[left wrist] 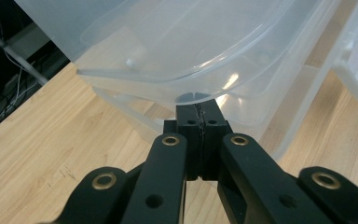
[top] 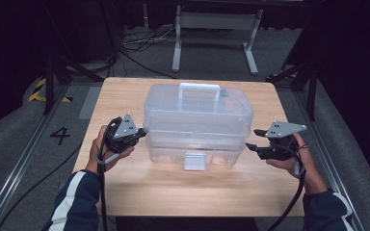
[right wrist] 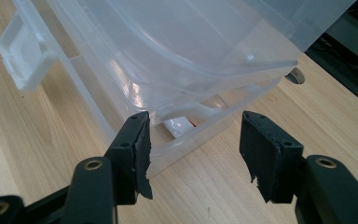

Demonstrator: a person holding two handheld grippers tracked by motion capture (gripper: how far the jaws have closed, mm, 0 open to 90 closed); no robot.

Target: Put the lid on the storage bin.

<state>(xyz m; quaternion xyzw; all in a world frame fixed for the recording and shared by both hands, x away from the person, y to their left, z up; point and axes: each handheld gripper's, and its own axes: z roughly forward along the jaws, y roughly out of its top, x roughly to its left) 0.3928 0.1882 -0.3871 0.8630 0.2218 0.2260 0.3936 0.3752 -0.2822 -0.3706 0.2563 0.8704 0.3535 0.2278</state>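
A clear plastic box [top: 197, 120] with a white handle [top: 200, 89] on its lid stands in the middle of the wooden table [top: 173, 192]. Its front latch [top: 195, 161] hangs down. My left gripper [top: 144, 131] is at the box's left end. Its jaws are shut, pad to pad, with the tips [left wrist: 199, 112] touching the underside of the lid's rim [left wrist: 135, 77]. My right gripper [top: 251, 139] hovers at the right end with its jaws open. Nothing is between the pads [right wrist: 137, 144], which point at the lid's edge [right wrist: 242, 65] and the base's corner. A small white item [right wrist: 182, 125] lies inside the base.
The table's edges lie close beyond both hands. Behind the table stands a grey metal frame [top: 214, 29], and cables [top: 135, 45] trail on the dark floor. Metal rails [top: 24, 154] run along both sides, with a "4" marked on the floor [top: 60, 135] at the left.
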